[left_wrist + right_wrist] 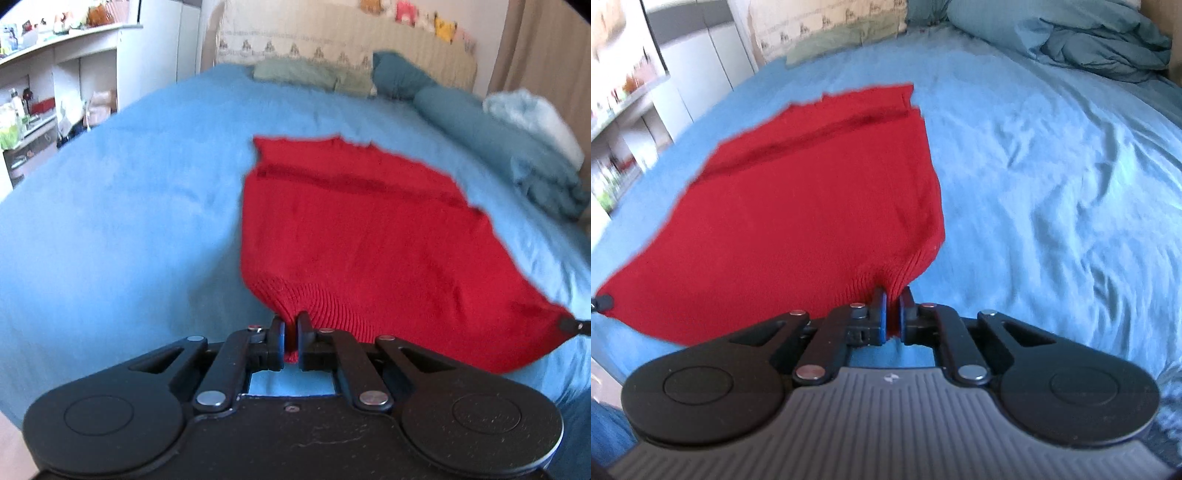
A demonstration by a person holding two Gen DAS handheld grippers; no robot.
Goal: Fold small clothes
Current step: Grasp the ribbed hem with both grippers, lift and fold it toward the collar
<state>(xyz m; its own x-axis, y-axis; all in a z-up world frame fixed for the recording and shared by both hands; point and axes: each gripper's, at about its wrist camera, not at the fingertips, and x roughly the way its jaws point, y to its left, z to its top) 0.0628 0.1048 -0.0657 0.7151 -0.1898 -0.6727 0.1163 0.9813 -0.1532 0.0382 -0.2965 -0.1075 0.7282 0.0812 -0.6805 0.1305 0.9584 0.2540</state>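
the left gripper (291, 325) fills the bottom of its frame in matte black: two round discs at the lower corners, angled link bars with silver rivets, and speckled dust on the flat body. the right gripper (893, 300), low in its frame, has the same black discs and linkage, a grey ribbed plate at bottom centre, and blue-edged fingers (882, 314).

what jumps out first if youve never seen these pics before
The red knit garment dominates both views, spread across the middle of the blue bedsheet. The left gripper and the right gripper are each shut on a ribbed corner of its near edge. Beyond it, teal pillows lie at the head of the bed.
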